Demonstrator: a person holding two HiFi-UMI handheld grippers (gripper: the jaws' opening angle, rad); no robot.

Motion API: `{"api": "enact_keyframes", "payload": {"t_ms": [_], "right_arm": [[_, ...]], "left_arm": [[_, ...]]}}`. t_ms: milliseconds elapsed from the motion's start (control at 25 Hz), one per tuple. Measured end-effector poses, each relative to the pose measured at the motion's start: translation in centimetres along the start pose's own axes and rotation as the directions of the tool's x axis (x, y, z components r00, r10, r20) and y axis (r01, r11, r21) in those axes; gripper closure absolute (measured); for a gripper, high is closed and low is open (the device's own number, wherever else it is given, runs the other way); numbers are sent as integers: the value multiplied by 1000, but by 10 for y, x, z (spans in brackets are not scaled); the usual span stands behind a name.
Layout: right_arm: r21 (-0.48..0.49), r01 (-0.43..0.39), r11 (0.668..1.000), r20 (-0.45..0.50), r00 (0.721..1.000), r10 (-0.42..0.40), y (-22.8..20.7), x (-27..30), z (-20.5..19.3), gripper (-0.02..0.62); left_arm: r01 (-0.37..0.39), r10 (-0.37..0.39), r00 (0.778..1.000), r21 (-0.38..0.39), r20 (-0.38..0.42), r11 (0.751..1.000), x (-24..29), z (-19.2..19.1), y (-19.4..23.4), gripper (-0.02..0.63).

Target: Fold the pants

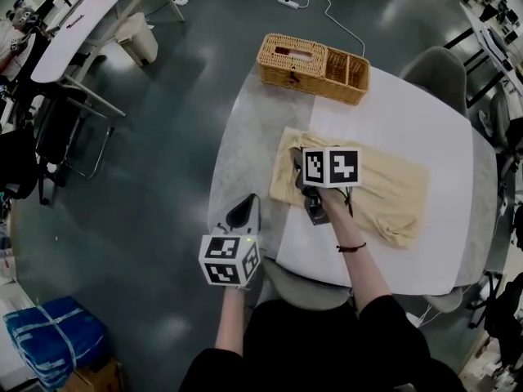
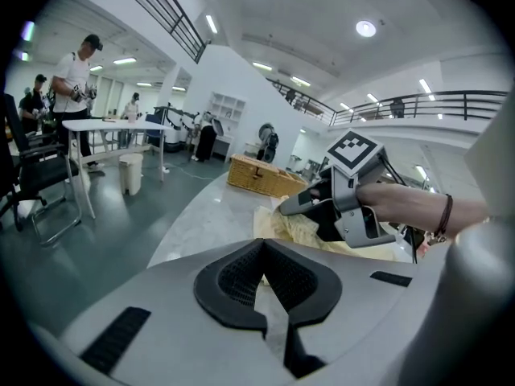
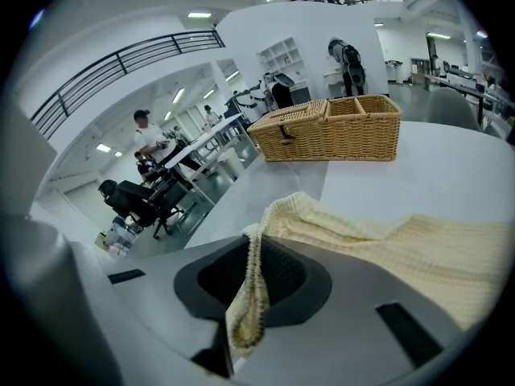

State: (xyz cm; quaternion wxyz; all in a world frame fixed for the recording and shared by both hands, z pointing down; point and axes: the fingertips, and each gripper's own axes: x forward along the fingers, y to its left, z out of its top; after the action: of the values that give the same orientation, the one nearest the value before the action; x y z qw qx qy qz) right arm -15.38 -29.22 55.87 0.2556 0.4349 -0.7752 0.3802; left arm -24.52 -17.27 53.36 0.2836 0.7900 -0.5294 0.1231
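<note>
Pale yellow knit pants lie folded in the middle of the white table. My right gripper is at their left end, shut on a ribbed edge of the cloth. In the right gripper view that edge hangs out between the jaws of my right gripper, and the rest of the pants spreads away to the right. My left gripper hovers over the grey left strip of the table near the front edge, apart from the pants. In its own view my left gripper is shut with nothing in it.
A wicker basket stands at the table's far left corner. A grey chair is behind the table, another chair right in front of me. Desks, office chairs and people stand off to the left across the floor.
</note>
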Motion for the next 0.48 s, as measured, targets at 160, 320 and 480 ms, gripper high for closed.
{"api": "enact_keyframes", "payload": {"t_ms": [160, 320, 480], "right_arm": [[-8, 33, 999, -32, 999, -34, 0, 9, -6, 552], [-24, 45, 999, -58, 997, -46, 4, 17, -13, 552], [-26, 46, 999, -80, 996, -48, 7, 23, -18, 531]], "left_arm": [[-5, 5, 1000, -22, 0, 1000, -1, -3, 6, 598], [-9, 9, 1000, -38, -2, 999, -2, -7, 11, 598], [-12, 12, 1000, -47, -1, 999, -2, -8, 14, 598]]}}
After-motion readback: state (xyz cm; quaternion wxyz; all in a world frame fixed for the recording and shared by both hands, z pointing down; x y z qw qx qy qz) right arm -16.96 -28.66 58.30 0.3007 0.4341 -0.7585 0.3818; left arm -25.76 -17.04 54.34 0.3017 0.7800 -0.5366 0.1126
